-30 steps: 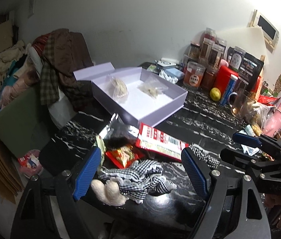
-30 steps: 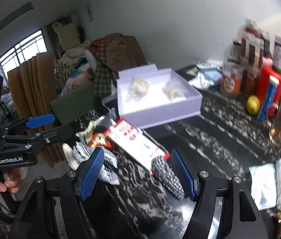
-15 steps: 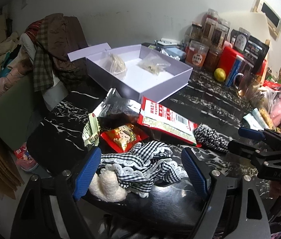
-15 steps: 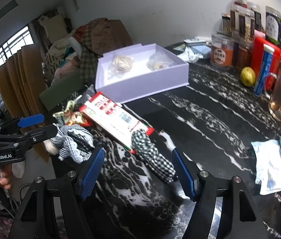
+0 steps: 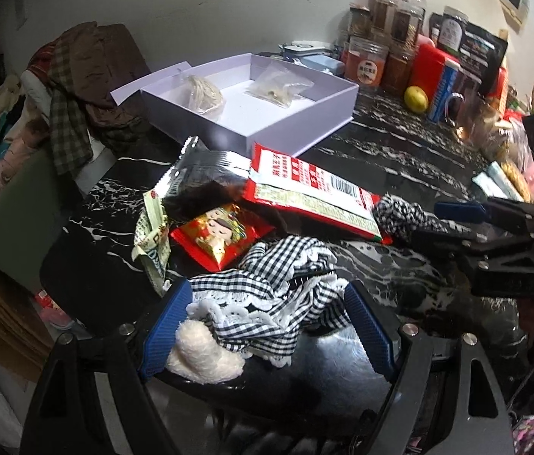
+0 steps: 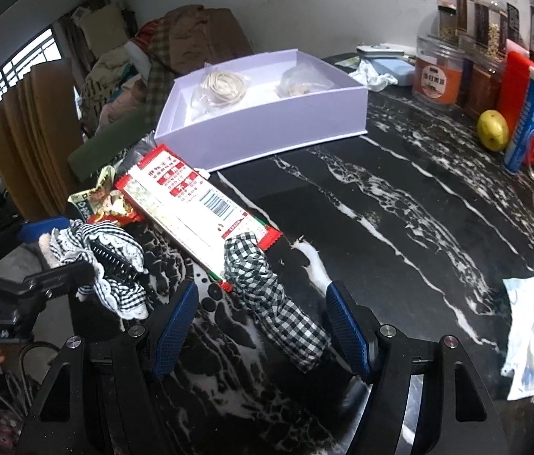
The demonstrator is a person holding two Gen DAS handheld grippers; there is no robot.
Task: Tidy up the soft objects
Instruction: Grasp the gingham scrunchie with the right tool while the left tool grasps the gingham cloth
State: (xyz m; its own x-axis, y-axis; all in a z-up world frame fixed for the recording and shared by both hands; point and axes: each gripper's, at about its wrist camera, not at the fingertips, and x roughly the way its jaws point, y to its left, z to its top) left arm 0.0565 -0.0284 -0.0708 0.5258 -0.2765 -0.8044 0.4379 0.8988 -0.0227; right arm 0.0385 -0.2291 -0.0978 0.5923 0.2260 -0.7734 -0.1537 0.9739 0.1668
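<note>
Left gripper (image 5: 270, 322) is sitting low at the near edge of the table (image 5: 399, 159), jaws standing wide apart. A gingham cloth (image 5: 267, 295) with white lace trim is lying bunched between its 2 blue pads, along with a cream fleece piece (image 5: 206, 356) resting against the left pad (image 5: 166, 326). The right pad is just beside the cloth; whether it is touching cannot be told.

Right gripper (image 6: 261, 331) is also standing with jaws wide apart. A gingham roll (image 6: 274, 299) is lying between its pads, touching neither. The roll's far end is resting on the corner of a red-and-white packet (image 6: 191, 204).

In the right wrist view, the left gripper (image 6: 35, 258) is appearing at the left edge, with the gingham cloth (image 6: 107, 265) spilling around its fingers. In the left wrist view, the right gripper (image 5: 494, 227) is appearing at the right edge, with the roll (image 5: 403, 216) just beside it.

Beyond the cloths, a red snack bag (image 5: 221, 235), a green wrapper (image 5: 153, 239) and a silver pouch (image 5: 198, 174) are lying overlapped near the packet (image 5: 312, 193). A lilac box (image 5: 251, 102) is standing open further back, holding 2 clear bags. Jars (image 5: 365, 64) and a lemon (image 5: 415, 99) are lining the far right. A clothes pile (image 5: 85, 83) is sitting beyond the table's left end. White tissue (image 6: 532, 326) is lying well apart at the right.
</note>
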